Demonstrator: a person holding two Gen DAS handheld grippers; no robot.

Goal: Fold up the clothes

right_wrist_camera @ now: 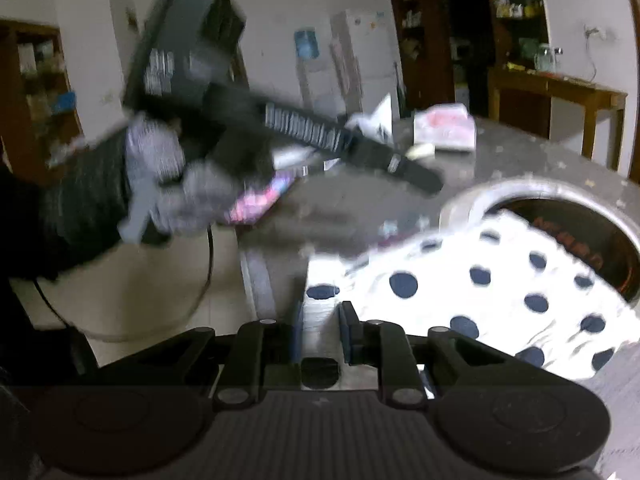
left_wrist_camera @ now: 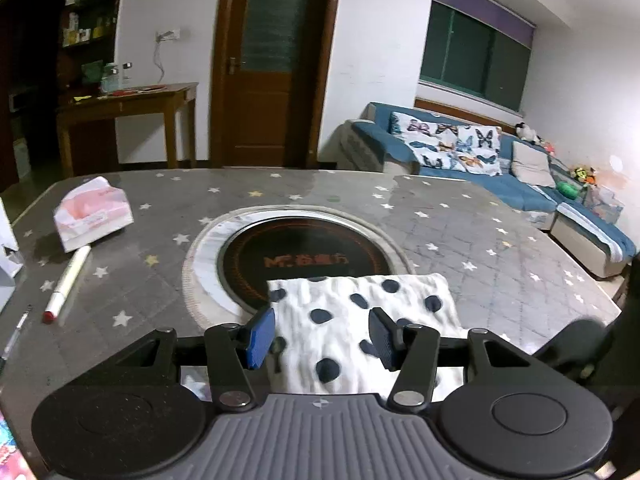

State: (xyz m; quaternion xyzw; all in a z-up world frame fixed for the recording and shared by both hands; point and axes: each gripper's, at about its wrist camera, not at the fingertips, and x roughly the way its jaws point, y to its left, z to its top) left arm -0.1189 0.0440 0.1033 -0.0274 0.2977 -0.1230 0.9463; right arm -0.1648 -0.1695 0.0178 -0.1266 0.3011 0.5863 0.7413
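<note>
A folded white garment with dark blue dots lies on the grey star-patterned table, partly over the round black hob. My left gripper hovers just above its near edge, open, with nothing between the blue pads. In the blurred right wrist view the same garment lies to the right. My right gripper is at its left corner, narrowly open and empty. The other hand-held gripper and a gloved hand show at the left.
A round inset hob sits mid-table. A tissue pack, a red-capped marker and a pen lie at the left. A blue sofa, a door and a wooden side table stand beyond the table.
</note>
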